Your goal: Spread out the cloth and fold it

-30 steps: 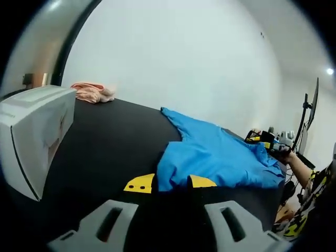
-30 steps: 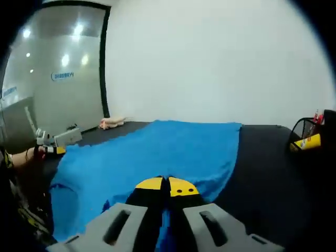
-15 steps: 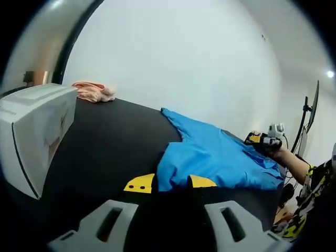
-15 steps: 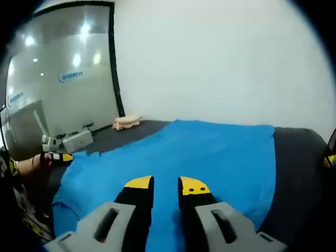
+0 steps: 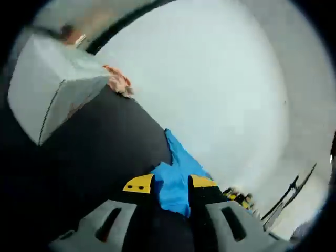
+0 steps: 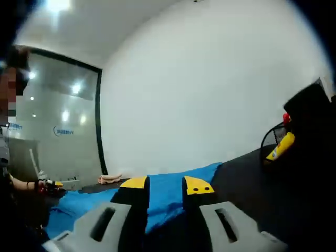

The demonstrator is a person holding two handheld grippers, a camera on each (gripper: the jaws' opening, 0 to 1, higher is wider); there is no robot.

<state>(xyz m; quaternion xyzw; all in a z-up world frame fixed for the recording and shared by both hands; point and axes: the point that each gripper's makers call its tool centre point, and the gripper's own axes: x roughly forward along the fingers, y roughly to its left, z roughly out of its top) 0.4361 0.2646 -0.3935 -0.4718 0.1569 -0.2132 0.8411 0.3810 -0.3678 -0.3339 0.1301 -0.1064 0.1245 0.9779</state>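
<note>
Blue cloth (image 5: 176,176), black table (image 5: 100,142)

The cloth (image 5: 176,176) lies on the table (image 5: 100,152), its near end lying between the jaws of the left gripper (image 5: 169,184). Left of it on the table stands a box (image 5: 50,86), and beyond the box, at the far edge by the wall (image 5: 210,89), lies a small bundle of fabric (image 5: 118,81).

In the right gripper view the cloth (image 6: 163,191) spreads across the table (image 6: 252,178) beyond the right gripper (image 6: 164,185) — its jaws stand apart. A wire basket (image 6: 278,142) sits on the table to the right. Far left, the other gripper (image 6: 60,184) rests at the cloth's edge — a glass partition (image 6: 52,131) behind it.
</note>
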